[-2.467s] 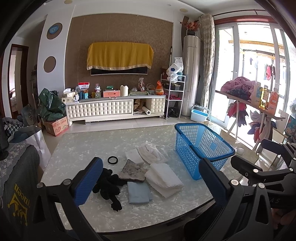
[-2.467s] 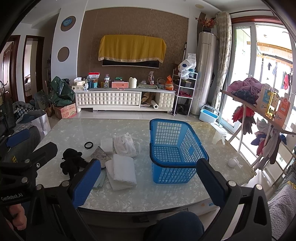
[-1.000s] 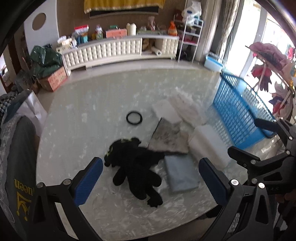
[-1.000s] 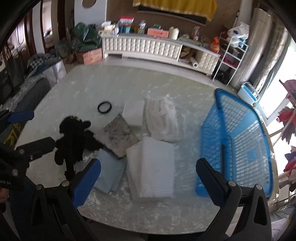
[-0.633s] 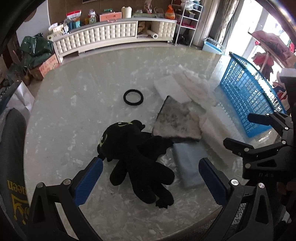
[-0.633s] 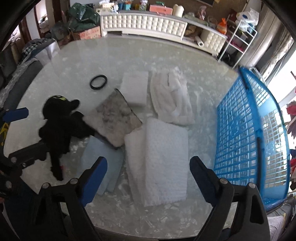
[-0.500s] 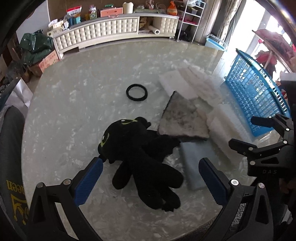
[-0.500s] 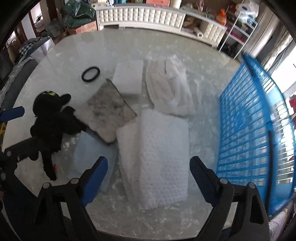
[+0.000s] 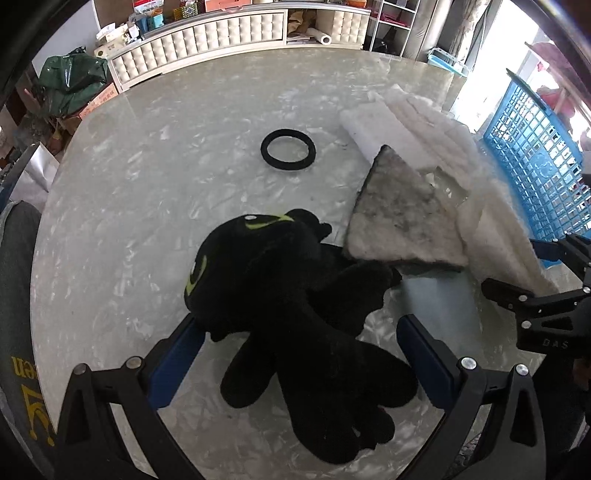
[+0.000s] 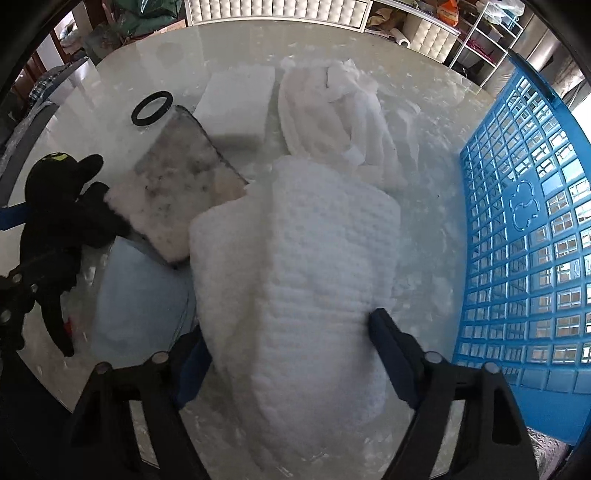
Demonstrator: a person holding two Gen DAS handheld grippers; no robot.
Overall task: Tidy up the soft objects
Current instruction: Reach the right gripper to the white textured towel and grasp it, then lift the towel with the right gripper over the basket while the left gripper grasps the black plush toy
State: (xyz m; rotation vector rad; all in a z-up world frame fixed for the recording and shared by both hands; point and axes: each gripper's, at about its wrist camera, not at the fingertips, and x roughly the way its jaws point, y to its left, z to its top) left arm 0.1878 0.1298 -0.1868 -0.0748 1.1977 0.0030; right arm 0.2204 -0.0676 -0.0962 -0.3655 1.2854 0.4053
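A black plush toy (image 9: 291, 295) lies on the marble table (image 9: 147, 184); it also shows in the right wrist view (image 10: 59, 206). My left gripper (image 9: 299, 350) is open, its blue fingers on either side of the plush. A folded white knitted towel (image 10: 303, 280) bulges up between the fingers of my right gripper (image 10: 291, 350), which has closed in on its sides. A grey mottled cloth (image 9: 402, 218), a pale blue cloth (image 10: 140, 302), a flat white pad (image 10: 236, 103) and a crumpled white cloth (image 10: 340, 114) lie around them.
A blue plastic basket (image 10: 524, 236) stands at the right of the table. A black ring (image 9: 288, 149) lies on the table beyond the plush. A white cabinet (image 9: 229, 29) and a green bag (image 9: 70, 85) stand on the floor beyond the table.
Both grippers have come down from a high view to the table. The left one now straddles the plush; the right one has narrowed onto the white towel, which now bunches up.
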